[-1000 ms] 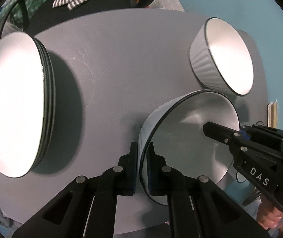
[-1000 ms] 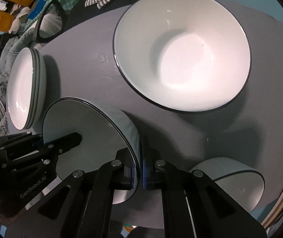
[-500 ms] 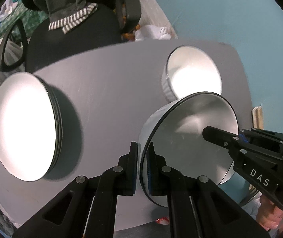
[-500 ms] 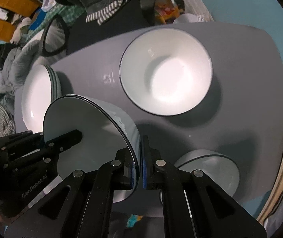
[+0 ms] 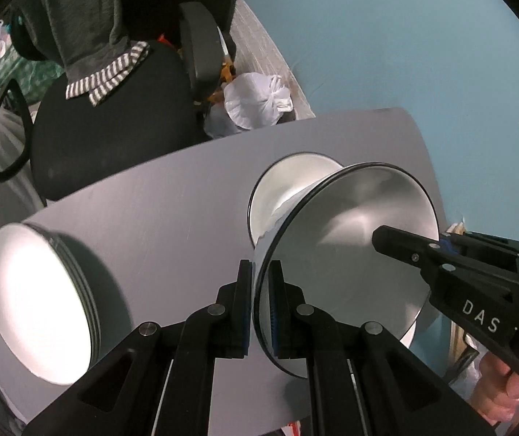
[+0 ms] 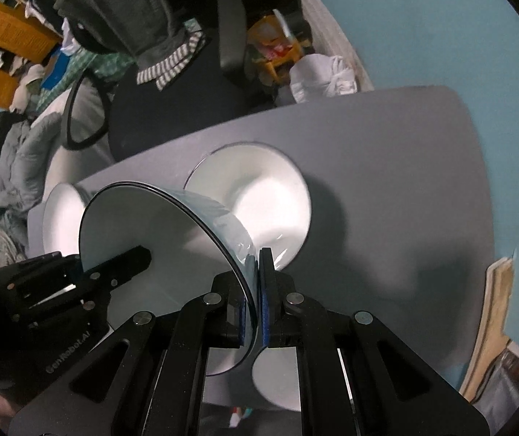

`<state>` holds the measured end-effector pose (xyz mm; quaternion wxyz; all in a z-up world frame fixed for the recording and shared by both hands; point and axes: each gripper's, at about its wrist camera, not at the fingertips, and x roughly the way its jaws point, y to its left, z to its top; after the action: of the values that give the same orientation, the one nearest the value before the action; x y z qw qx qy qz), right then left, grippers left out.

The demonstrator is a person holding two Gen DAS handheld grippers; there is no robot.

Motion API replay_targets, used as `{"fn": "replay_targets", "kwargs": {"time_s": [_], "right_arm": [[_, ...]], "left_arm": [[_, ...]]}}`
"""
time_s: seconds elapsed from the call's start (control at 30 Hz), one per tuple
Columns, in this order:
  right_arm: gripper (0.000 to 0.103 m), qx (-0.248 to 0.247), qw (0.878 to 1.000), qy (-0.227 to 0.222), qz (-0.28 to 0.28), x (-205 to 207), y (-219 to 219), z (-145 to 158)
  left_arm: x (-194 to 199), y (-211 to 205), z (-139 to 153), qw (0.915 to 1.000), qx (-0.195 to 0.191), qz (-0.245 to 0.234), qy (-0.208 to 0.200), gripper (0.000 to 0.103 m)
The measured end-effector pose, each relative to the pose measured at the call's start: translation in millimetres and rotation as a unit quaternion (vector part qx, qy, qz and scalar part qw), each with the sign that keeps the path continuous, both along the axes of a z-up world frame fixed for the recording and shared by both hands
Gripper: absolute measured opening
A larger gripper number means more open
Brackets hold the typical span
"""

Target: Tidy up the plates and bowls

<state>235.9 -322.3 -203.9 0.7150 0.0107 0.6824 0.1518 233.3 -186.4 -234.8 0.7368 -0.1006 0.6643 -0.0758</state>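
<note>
- both grippers have risen well above the grey table (image 5: 172,196) over the last second, carrying the held bowl (image 5: 350,254) up with them; the tabletop things now look smaller and further below.
- left gripper (image 5: 259,301) is clamped on the near rim of the held bowl, one finger inside the wall and one outside; right gripper (image 6: 256,298) is clenched on the opposite rim in the same way, so the bowl hangs in the air between them, tipped on its side.
- directly beyond the held bowl, in the right wrist view, a wide white bowl (image 6: 259,200) sits alone on the table; it holds nothing.
- a smaller ribbed bowl (image 6: 277,378) shows below the right gripper's fingers, near the table's front edge, also with nothing in it.
- at the table's left end a stack of plates (image 5: 37,301) is already gathered, which looks like the finished part of the job.
- what seems left: nesting the bowls. the held one looks bound for the wide white bowl, and the ribbed bowl is not yet stacked.
- beyond the table stands a black office chair (image 5: 114,123) with clothing draped on it.
</note>
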Motion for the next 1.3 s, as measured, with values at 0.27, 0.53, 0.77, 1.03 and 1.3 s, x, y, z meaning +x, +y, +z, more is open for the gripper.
{"fn": "replay_targets", "kwargs": {"time_s": [0.27, 0.53, 0.77, 1.03, 1.3], "right_arm": [[0.006, -0.006, 1.000, 0.017, -0.004, 22.4, -0.5, -18.0], [0.006, -0.008, 0.999, 0.034, -0.006, 37.2, -5.9, -27.4], [0.006, -0.017, 0.999, 0.049, -0.004, 43.7, -6.7, -34.2], [0.009, -0.028, 0.998, 0.051, -0.001, 47.1, -8.4, -34.4], [0.010, -0.033, 0.998, 0.048, 0.003, 52.0, -12.8, -28.9]], "left_arm": [[19.4, -2.7, -12.0, 0.9998, 0.013, -0.001, 0.013, 0.008], [25.2, -9.7, -19.2, 0.9996, 0.020, 0.000, 0.021, 0.008], [29.0, -15.0, -24.1, 0.9993, 0.026, -0.010, 0.026, 0.008], [33.9, -17.4, -29.1, 0.9984, 0.030, -0.027, 0.040, 0.008], [34.7, -16.4, -26.1, 0.9977, 0.044, -0.036, 0.037, 0.015]]}}
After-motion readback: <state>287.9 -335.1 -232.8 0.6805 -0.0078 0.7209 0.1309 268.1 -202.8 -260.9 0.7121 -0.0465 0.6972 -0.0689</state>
